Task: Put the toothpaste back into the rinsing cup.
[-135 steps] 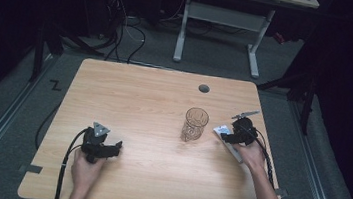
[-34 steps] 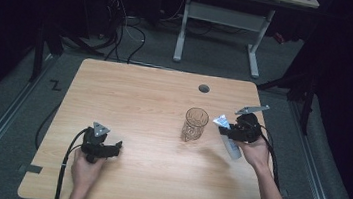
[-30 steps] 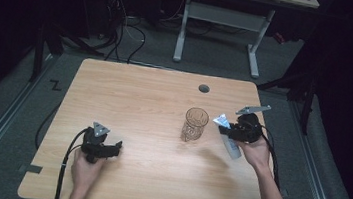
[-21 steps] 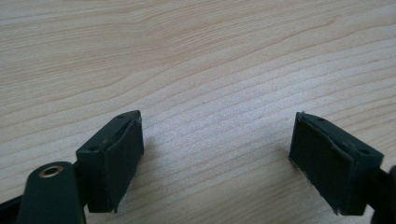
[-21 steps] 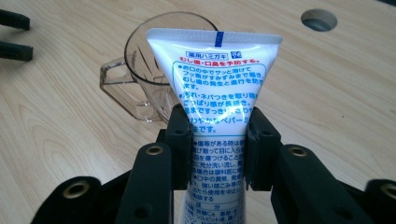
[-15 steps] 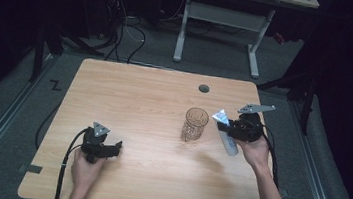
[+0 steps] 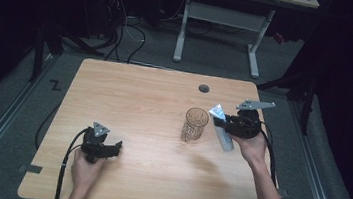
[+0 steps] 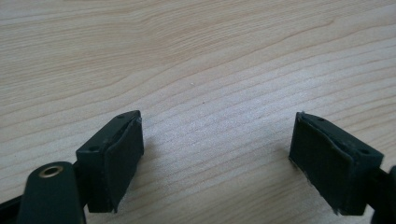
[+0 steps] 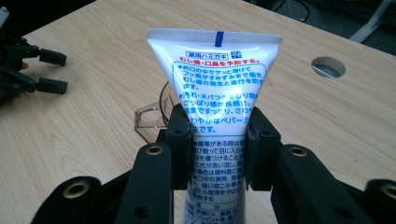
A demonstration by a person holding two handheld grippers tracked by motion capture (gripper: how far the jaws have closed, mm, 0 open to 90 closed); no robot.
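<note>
White and crimped at its top, the tube is pinched in the right claw just beside the glass, so I'd centre it over the rim before lowering, while the left claw rests spread on the table.

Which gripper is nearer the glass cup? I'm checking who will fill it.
Right. The right gripper, shut on the toothpaste tube, sits just beside the glass cup; the left gripper rests far across the table.
</note>
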